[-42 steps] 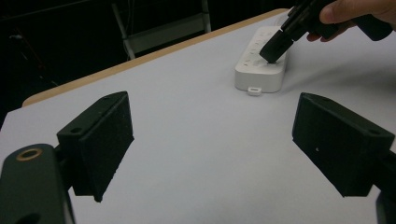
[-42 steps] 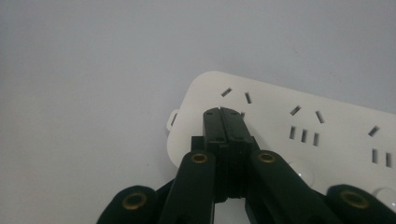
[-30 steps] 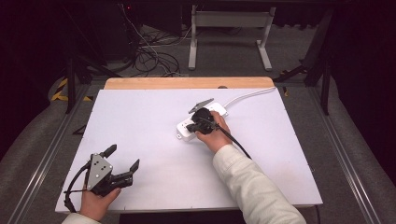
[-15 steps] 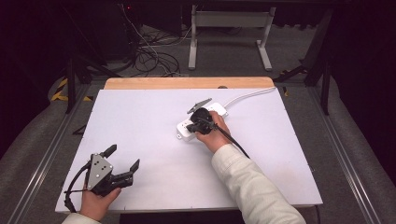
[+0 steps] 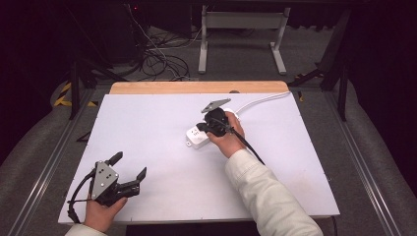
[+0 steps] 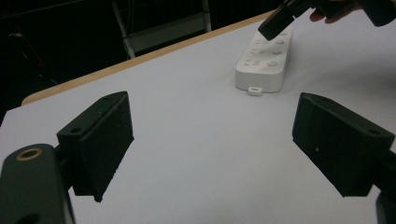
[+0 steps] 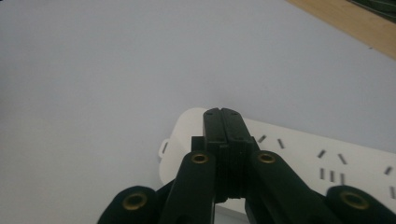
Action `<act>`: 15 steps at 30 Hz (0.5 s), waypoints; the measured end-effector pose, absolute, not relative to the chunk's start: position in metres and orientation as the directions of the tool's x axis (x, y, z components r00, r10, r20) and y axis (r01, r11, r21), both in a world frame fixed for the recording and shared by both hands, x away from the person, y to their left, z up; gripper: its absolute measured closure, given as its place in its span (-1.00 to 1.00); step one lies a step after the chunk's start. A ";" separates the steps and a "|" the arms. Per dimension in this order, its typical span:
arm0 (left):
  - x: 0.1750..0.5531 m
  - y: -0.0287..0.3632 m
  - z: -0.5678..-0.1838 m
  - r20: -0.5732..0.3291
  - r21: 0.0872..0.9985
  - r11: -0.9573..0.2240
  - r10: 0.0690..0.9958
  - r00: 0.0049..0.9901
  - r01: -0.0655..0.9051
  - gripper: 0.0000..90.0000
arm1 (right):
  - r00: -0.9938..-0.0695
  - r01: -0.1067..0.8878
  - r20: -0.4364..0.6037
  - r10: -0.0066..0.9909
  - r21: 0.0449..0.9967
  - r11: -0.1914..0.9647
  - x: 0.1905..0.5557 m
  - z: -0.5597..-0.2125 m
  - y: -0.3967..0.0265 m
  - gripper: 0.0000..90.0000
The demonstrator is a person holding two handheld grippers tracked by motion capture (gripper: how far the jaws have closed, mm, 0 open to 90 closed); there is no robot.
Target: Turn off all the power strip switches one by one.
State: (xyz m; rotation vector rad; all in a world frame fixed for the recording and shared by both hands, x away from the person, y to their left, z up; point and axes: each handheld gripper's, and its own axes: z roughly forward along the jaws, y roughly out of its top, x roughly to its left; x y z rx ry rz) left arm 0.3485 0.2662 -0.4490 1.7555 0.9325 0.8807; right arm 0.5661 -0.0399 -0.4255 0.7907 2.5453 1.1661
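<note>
Right gripper (image 5: 202,129), jaws pressed together empty, hovers over the power strip (image 6: 266,63) near the tabletop's far edge (rigid, smooth plastic, probably light); grip across its narrow sides.

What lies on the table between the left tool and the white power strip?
Nothing: in the left gripper view, bare white table runs from the open left tool to the power strip.
</note>
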 end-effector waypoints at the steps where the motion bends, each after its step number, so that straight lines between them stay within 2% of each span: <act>1: 0.348 0.266 -0.449 0.161 0.937 -0.280 0.876 0.455 0.208 -0.70 | -0.825 0.374 0.005 0.565 0.755 0.539 0.567 -0.423 -0.043 1.00; 15: 0.349 0.266 -0.449 0.163 0.937 -0.281 0.877 0.453 0.208 -0.70 | -0.774 0.428 -0.002 0.633 0.735 0.525 0.587 -0.426 -0.073 1.00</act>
